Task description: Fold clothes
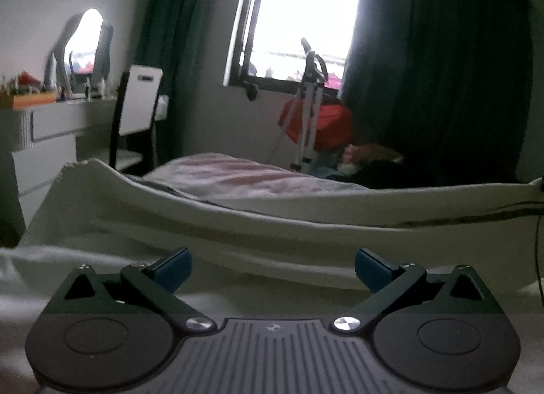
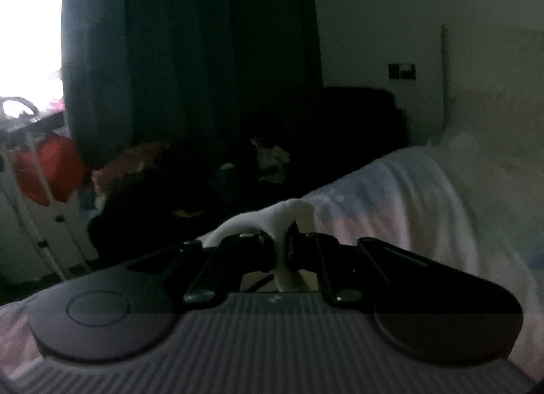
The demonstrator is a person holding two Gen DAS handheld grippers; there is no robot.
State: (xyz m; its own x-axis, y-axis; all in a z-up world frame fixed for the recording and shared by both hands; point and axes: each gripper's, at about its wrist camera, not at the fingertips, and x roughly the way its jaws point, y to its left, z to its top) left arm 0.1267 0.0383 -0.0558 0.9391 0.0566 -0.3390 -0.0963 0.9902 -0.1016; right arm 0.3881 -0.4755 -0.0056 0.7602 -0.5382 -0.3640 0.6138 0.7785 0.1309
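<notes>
A white cloth (image 1: 217, 224) with a thin dark stripe near its right end hangs stretched across the left wrist view, above the bed. My left gripper (image 1: 273, 270) sits low in front of it, open, its blue-padded fingers (image 1: 173, 268) wide apart with nothing between them. In the right wrist view my right gripper (image 2: 280, 247) is shut on a bunched fold of the white cloth (image 2: 272, 217), which bulges up over the closed jaws. The rest of the cloth is hidden in that view.
A bed with a pale pink cover (image 1: 238, 176) lies ahead and to the right (image 2: 408, 190). White dresser (image 1: 51, 142) with mirror and a chair (image 1: 139, 112) stand left. A tripod (image 1: 309, 105), red item (image 1: 326, 125), dark curtains (image 2: 190, 54) and piled clothes (image 2: 153, 190) sit by the window.
</notes>
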